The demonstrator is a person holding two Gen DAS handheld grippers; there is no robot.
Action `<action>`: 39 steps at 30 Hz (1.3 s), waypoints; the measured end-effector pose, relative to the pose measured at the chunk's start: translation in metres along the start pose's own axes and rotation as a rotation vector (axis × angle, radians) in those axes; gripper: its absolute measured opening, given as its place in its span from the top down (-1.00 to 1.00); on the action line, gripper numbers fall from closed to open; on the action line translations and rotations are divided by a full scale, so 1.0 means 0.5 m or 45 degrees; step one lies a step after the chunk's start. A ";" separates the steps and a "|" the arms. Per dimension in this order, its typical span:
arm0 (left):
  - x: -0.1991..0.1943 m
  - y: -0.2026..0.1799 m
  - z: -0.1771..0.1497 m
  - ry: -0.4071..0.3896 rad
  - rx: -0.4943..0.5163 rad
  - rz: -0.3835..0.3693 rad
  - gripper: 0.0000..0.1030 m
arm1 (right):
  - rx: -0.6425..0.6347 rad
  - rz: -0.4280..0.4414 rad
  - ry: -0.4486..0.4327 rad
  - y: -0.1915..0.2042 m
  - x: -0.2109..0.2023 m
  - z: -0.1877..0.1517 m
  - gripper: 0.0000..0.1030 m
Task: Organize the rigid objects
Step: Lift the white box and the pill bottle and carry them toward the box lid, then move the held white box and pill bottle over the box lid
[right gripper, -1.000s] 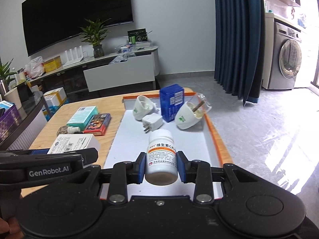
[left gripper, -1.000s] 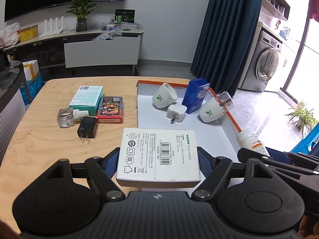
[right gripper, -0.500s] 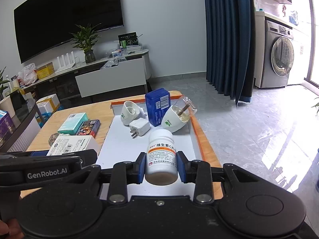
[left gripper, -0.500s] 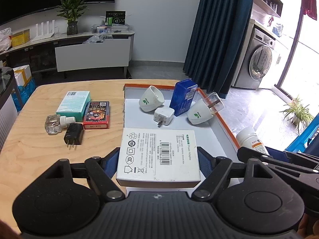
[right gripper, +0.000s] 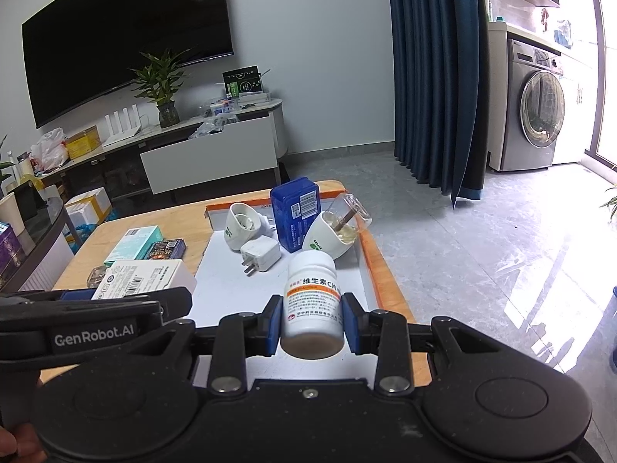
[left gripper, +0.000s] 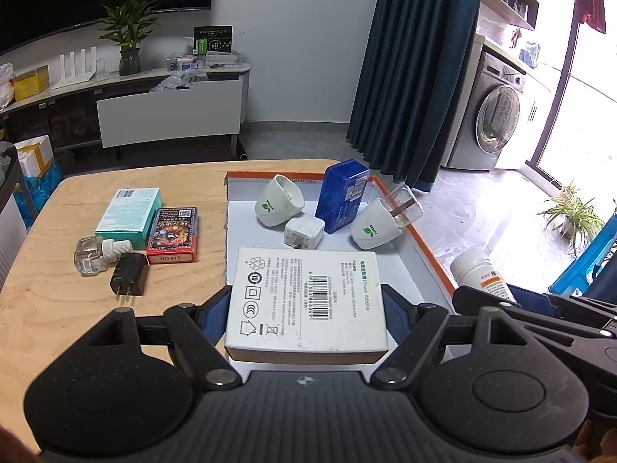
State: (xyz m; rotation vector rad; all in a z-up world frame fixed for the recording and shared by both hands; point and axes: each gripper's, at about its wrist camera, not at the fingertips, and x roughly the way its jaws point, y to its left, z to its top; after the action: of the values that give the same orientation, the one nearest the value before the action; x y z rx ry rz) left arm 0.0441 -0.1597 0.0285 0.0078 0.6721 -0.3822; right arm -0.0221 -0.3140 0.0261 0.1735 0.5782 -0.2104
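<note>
Left gripper (left gripper: 306, 310) clamped on the white adapter box (left gripper: 306, 301), blue pads on both long sides, barcode face up. Box is held over the near end of the tray (left gripper: 418, 249), overlapping its left rim.

Right gripper (right gripper: 311, 320) clamped on the white pill bottle (right gripper: 312, 301), cap pointing away from the camera, held above the tray's near right part. In the left view the bottle (left gripper: 478, 272) shows just past the tray's right rim.

In the tray, far end: white cup-shaped plug unit (left gripper: 279, 206), blue box (left gripper: 341, 195) standing on end, second white plug unit (left gripper: 376, 225) with a clear bottle attached, leaning at the right rim. Small white charger (left gripper: 304, 233) lies between the two units, in front of the blue box.

On the table (left gripper: 46, 308) left of the tray: teal box (left gripper: 129, 214), card deck (left gripper: 173, 233) touching it, clear glass bottle (left gripper: 96, 254), black charger (left gripper: 129, 277) prongs toward camera. All four sit close together, apart from the tray.
</note>
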 end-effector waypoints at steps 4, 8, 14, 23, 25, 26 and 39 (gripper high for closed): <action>0.003 -0.003 0.002 -0.003 0.007 -0.003 -0.54 | 0.003 -0.005 -0.005 -0.004 0.004 0.006 0.21; 0.005 -0.006 0.004 -0.002 0.007 -0.004 -0.54 | 0.002 -0.006 -0.005 -0.005 0.006 0.009 0.21; 0.008 -0.010 0.007 -0.008 0.012 -0.005 -0.54 | 0.002 -0.006 -0.010 -0.007 0.009 0.011 0.21; 0.018 -0.010 0.021 -0.021 0.011 -0.008 -0.54 | -0.002 -0.012 -0.030 -0.006 0.018 0.028 0.21; 0.019 -0.010 0.024 -0.023 0.011 -0.008 -0.54 | -0.003 -0.013 -0.034 -0.006 0.018 0.029 0.21; 0.020 -0.010 0.025 -0.024 0.011 -0.008 -0.54 | -0.003 -0.013 -0.035 -0.005 0.020 0.031 0.21; 0.028 -0.010 0.039 -0.032 0.015 -0.010 -0.54 | 0.000 -0.019 -0.046 -0.010 0.032 0.047 0.21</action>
State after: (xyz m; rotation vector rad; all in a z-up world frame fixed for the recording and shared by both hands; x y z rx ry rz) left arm 0.0644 -0.1720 0.0359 0.0115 0.6456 -0.3932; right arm 0.0018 -0.3264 0.0362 0.1654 0.5441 -0.2278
